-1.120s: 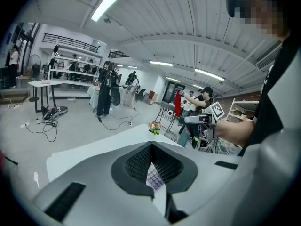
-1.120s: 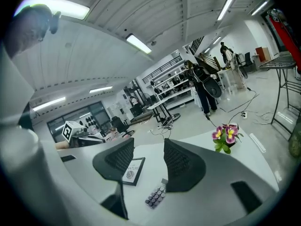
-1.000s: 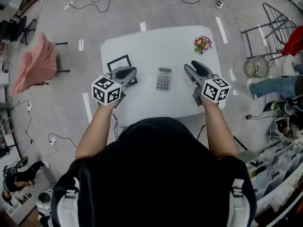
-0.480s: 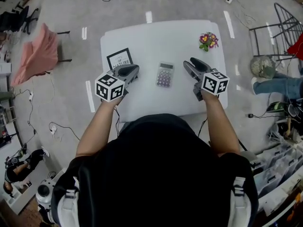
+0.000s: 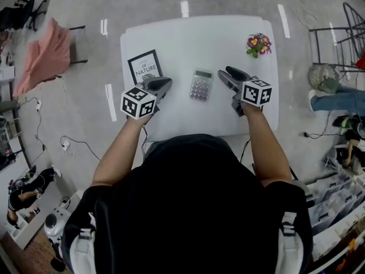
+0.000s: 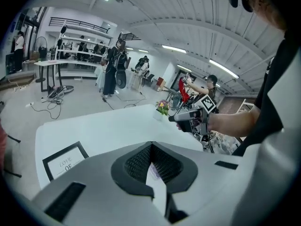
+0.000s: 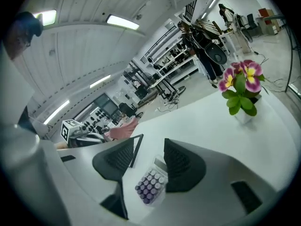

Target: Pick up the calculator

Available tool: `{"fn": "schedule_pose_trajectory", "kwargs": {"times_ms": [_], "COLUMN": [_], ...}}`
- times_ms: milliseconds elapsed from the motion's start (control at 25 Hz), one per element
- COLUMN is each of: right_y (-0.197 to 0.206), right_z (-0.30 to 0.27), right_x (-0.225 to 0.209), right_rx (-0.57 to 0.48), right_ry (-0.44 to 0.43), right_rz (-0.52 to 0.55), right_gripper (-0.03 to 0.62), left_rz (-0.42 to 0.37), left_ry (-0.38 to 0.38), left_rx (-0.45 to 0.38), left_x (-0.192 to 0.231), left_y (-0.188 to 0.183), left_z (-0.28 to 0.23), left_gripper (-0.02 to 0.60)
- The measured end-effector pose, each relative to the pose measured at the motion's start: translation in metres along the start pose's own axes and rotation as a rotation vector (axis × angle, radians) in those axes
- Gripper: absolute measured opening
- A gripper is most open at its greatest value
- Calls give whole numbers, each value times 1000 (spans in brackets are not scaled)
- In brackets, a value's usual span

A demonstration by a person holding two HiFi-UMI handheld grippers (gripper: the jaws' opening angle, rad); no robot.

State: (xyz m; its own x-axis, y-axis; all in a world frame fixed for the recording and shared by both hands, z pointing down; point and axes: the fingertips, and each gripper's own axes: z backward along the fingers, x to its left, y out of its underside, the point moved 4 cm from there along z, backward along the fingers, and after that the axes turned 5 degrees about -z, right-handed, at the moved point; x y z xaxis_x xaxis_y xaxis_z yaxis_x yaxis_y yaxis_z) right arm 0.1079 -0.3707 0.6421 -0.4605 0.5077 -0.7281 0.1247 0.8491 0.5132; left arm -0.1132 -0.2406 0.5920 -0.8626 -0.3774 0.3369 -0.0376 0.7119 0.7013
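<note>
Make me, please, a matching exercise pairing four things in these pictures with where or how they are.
1. calculator
2. framed sign
3. flowers
4. right tool

A. far right corner of the table
B. jaws apart, holding nothing
C. table's left side
D. table's middle, lying flat

Pairs: 1-D, 2-C, 3-A, 4-B.

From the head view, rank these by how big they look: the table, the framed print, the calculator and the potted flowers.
1. white table, by far the largest
2. framed print
3. calculator and potted flowers: too alike to rank. The flowers stand up toward the camera, which may enlarge them.
</note>
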Motion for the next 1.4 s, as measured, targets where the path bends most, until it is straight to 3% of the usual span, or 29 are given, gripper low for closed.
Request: {"fn": "schedule_pose_trajectory", "kwargs": {"times_ms": [520,1400], "right_y": [22,50], "right_z": [-45,-87], "right_x": [-47,-76], "right_rx": [103,184], "right_ry": [-1,-31], "right_rz": [-77,-122], "right_gripper": [213,212], "left_rz": [40,75], "left_ry": [19,113], "left_rx": [108,309], "left_x": [12,-23], "left_y": [43,141], "left_z": [-42,-113], "left_gripper": [18,18]}}
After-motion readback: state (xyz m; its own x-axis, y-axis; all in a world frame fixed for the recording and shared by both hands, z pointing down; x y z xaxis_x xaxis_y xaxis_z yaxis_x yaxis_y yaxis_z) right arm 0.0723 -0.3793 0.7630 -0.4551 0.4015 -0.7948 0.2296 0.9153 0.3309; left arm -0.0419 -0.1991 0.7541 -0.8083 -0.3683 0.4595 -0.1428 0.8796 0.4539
